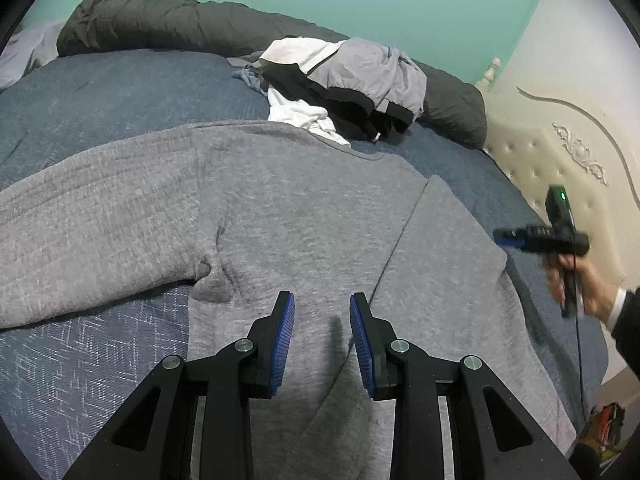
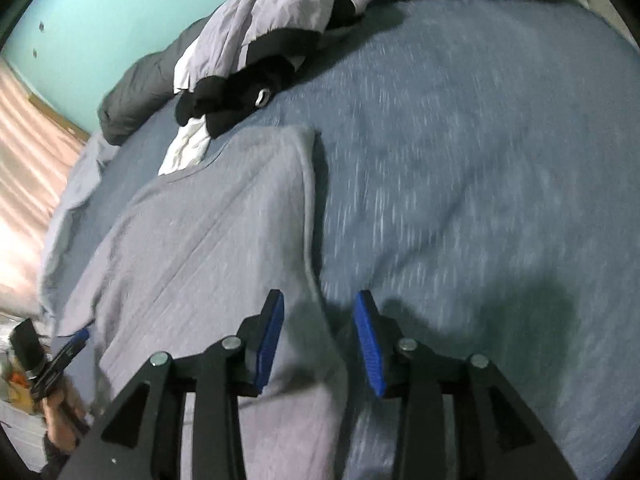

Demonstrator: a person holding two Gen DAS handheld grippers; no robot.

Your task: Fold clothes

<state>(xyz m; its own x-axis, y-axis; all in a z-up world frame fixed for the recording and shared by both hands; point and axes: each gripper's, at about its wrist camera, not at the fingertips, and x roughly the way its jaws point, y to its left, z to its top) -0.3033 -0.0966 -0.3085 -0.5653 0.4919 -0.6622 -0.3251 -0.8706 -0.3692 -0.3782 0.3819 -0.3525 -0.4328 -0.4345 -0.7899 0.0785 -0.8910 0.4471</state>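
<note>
A grey sweatshirt (image 1: pixel 280 208) lies flat on the blue bedspread (image 1: pixel 100 92), one sleeve stretched out to the left. Its right side is folded over the body along a straight edge (image 1: pixel 400 240). My left gripper (image 1: pixel 322 304) hovers over the lower middle of the sweatshirt, open, nothing between its pads. In the right wrist view my right gripper (image 2: pixel 320 300) is open above the sweatshirt's (image 2: pixel 208 220) folded edge, the cloth lying loose under the jaws. The right gripper (image 1: pixel 508 238) also shows in the left wrist view, held in a hand at the sweatshirt's right side.
A pile of grey, black and white clothes (image 1: pixel 344 80) lies beyond the sweatshirt's collar. A dark grey duvet (image 1: pixel 160 20) runs along the green wall. A cream tufted headboard (image 1: pixel 560 140) stands at the right. Bare bedspread (image 2: pixel 480 160) spreads right of the sweatshirt.
</note>
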